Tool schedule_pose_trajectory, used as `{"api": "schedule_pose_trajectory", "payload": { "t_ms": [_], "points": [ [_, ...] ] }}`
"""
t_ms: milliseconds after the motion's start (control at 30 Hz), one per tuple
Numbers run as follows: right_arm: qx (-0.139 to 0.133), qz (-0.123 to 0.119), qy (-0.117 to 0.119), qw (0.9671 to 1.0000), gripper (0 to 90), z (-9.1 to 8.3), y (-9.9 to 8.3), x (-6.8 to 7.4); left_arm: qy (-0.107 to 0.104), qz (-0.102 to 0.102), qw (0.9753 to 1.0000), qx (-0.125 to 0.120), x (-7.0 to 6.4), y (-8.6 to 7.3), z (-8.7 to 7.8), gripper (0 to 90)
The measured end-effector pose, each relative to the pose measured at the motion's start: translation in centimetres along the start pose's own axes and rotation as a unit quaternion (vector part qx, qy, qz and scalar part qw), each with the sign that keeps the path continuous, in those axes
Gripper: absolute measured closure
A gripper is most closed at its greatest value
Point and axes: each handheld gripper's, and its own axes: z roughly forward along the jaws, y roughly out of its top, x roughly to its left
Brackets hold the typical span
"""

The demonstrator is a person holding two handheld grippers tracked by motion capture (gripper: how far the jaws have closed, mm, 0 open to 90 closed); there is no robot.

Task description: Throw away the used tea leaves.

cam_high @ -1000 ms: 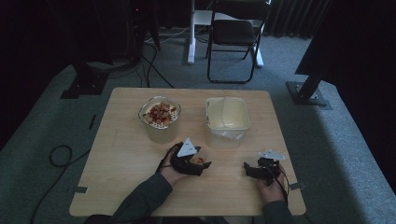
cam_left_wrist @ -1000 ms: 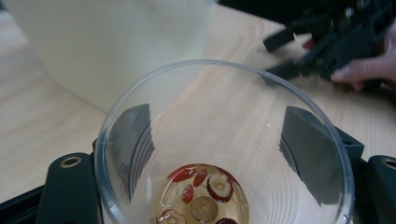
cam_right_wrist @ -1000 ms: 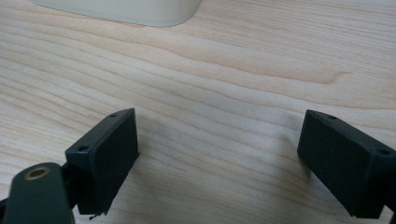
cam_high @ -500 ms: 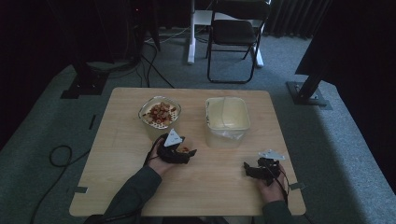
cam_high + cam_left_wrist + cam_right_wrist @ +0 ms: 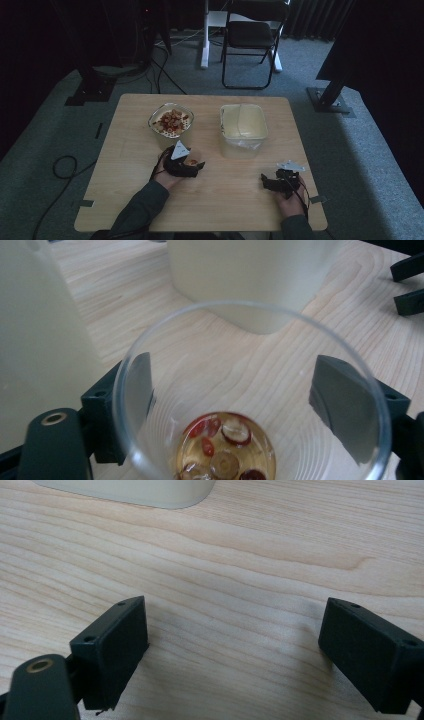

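Left gripper view is looked through a clear plastic cup (image 5: 250, 390) that is clamped between the two black jaws of the left gripper (image 5: 245, 405), one jaw pressed against each side of its wall; a little amber liquid with red and brown pieces (image 5: 225, 450) is seen lying in its bottom. The cup is probably pinched across its middle so that it can be carried level without spilling. Just beyond it the pale wall of a plastic container (image 5: 255, 280) is seen, with a second pale wall close at the left edge. From the high view the cup itself can hardly be made out, but the left gripper (image 5: 186, 166) is placed near the middle of the wooden table (image 5: 125, 165), just in front of a glass bowl of mixed food (image 5: 171, 121) and beside the cream container (image 5: 243, 125). The right gripper (image 5: 278, 181) is rested on the table, well apart, its jaws spread wide with nothing between them, presumably idle.
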Motion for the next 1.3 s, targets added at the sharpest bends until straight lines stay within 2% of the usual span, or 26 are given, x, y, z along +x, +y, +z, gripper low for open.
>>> {"api": "schedule_pose_trajectory", "payload": {
  "t_ms": [267, 333, 400, 433, 533, 667, 833, 1100, 1200, 1233, 1300],
  "points": [
    [0.000, 0.000, 0.000, 1.0000, 11.9, 0.0, 0.0, 0.0, 0.005, -0.017, 0.9998, -0.013, 0.5, -1.3, -1.2, 18.3],
    [0.000, 0.000, 0.000, 1.0000, 11.9, 0.0, 0.0, 0.0, 0.003, -0.020, 0.9997, -0.017, 0.6, -1.3, -1.4, 21.3],
    [0.000, 0.000, 0.000, 1.0000, 11.9, 0.0, 0.0, 0.0, 0.002, -0.018, 0.9996, -0.020, 0.6, -1.3, -1.5, 21.8],
    [0.000, 0.000, 0.000, 1.0000, 11.9, 0.0, 0.0, 0.0, 0.002, -0.017, 0.9994, -0.030, 0.6, -1.2, -1.7, 21.8],
    [-0.001, 0.000, 0.000, 1.0000, 11.9, 0.0, 0.0, 0.0, 0.003, -0.013, 0.9994, -0.033, 0.6, -1.1, -1.9, 21.9],
    [0.000, 0.000, 0.000, 1.0000, 11.9, 0.0, 0.0, 0.0, -0.001, -0.019, 0.9988, -0.044, 0.7, -1.1, -2.2, 23.5],
    [-0.001, 0.000, 0.001, 1.0000, 11.9, 0.0, 0.0, 0.0, -0.003, -0.018, 0.9989, -0.043, 0.7, -1.1, -2.3, 28.4],
    [0.000, 0.000, 0.001, 1.0000, 11.9, 0.0, 0.0, 0.0, 0.012, -0.017, 0.9984, -0.052, 0.9, -0.1, -3.3, 29.0],
    [0.000, 0.000, 0.001, 1.0000, 11.9, 0.0, 0.0, 0.0, 0.018, -0.014, 0.9976, -0.066, 1.2, 1.1, -4.8, 29.0],
    [0.000, 0.000, 0.001, 1.0000, 11.9, 0.0, 0.0, 0.0, 0.018, -0.014, 0.9976, -0.066, 1.2, 1.1, -4.8, 29.1],
    [0.000, 0.000, 0.001, 1.0000, 11.9, 0.0, 0.0, 0.0, 0.025, -0.013, 0.9965, -0.078, 1.5, 2.1, -6.2, 29.0]
  ]
}}
